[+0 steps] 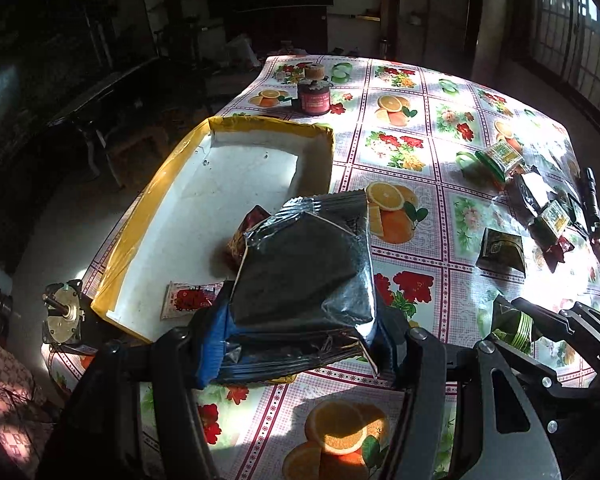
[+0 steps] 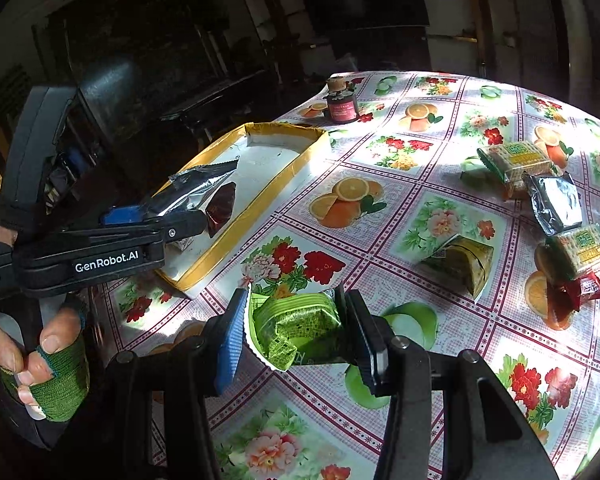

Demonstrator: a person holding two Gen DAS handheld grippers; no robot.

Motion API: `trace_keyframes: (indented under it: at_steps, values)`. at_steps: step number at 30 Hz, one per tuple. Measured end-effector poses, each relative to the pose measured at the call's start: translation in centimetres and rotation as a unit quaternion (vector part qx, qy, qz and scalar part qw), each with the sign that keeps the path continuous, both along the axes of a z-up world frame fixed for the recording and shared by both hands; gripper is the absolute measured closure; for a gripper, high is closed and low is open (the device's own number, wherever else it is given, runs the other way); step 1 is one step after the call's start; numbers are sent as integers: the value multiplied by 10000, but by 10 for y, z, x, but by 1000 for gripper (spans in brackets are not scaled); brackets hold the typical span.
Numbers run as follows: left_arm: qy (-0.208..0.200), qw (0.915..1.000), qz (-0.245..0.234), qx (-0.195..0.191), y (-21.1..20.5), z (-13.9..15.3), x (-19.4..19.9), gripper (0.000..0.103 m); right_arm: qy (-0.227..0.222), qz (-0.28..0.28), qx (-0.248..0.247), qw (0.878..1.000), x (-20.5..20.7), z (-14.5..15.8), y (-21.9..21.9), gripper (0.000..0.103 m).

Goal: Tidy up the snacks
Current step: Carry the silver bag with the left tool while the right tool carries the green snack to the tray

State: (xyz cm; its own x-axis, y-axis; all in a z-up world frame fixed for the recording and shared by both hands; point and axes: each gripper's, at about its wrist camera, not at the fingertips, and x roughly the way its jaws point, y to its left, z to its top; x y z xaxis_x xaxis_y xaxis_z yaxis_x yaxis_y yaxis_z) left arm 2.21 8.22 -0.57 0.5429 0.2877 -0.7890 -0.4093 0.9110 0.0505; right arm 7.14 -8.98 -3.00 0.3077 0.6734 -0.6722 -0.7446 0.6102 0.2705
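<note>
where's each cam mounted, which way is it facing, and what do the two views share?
Left wrist: sits on the left tool, faces down-forward at the silver foil snack packet it grips, above the white yellow-rimmed tray; right tool at right.
Right wrist: sits on the right tool, faces the green wrapped snack it grips; left tool and green-gloved hand at left.
Shared: tray, fruit-print tablecloth, dark corked jar.
</note>
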Motion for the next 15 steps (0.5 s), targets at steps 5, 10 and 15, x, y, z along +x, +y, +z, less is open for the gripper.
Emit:
trace_keyframes:
  at_steps: [5, 10, 15]
  values:
    - [-25, 9999, 101, -13, 9, 1, -2, 41, -4, 99, -14, 10000, 0, 0, 11, 55]
    - [-38, 9999, 141, -20, 15, 1, -2, 41, 0, 144, -40, 9999, 0, -1, 17, 55]
    - [-39, 9998, 187, -48, 20, 1, -1, 41, 12, 175, -55, 9998, 1, -2, 23, 55]
